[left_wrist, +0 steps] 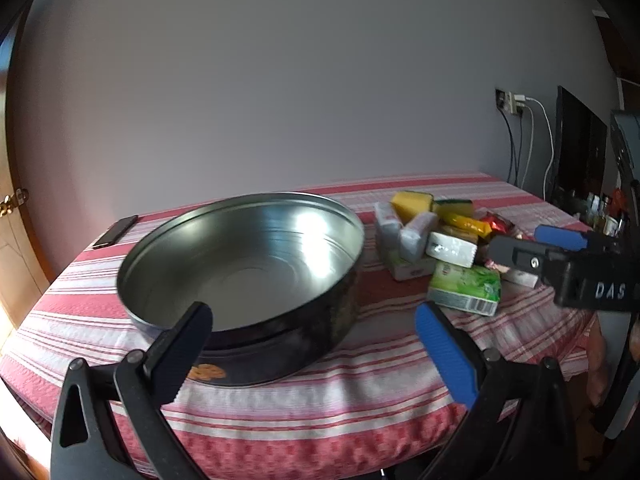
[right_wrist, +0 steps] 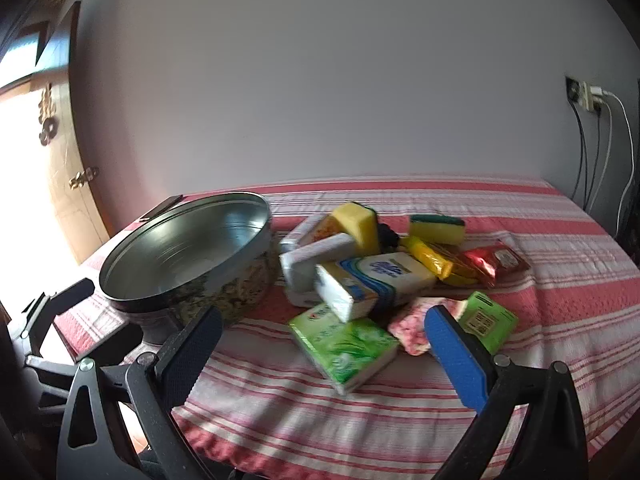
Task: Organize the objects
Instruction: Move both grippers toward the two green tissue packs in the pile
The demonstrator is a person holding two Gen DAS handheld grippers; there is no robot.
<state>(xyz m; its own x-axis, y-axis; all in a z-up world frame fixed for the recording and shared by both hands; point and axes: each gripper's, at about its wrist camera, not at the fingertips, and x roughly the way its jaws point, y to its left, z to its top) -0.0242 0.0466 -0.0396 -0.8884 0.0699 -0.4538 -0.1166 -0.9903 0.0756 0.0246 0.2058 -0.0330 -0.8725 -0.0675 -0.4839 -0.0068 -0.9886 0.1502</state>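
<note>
Both grippers, left gripper (left_wrist: pixel 312 344) and right gripper (right_wrist: pixel 320 352), gape wide, empty; green tissue pack (right_wrist: pixel 344 348) at twelve o'clock awaits the tin (right_wrist: pixel 188 248).

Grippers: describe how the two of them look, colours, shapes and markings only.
Both look alike. The left gripper has a black frame of hinged links with round pivot bolts and triangular cut-outs; one flat ribbed pad is black, the other blue. The right gripper has the same black and blue pads. Seen from the left wrist, its black body carries white letters, "DAS". No cables or sleeves show.
</note>
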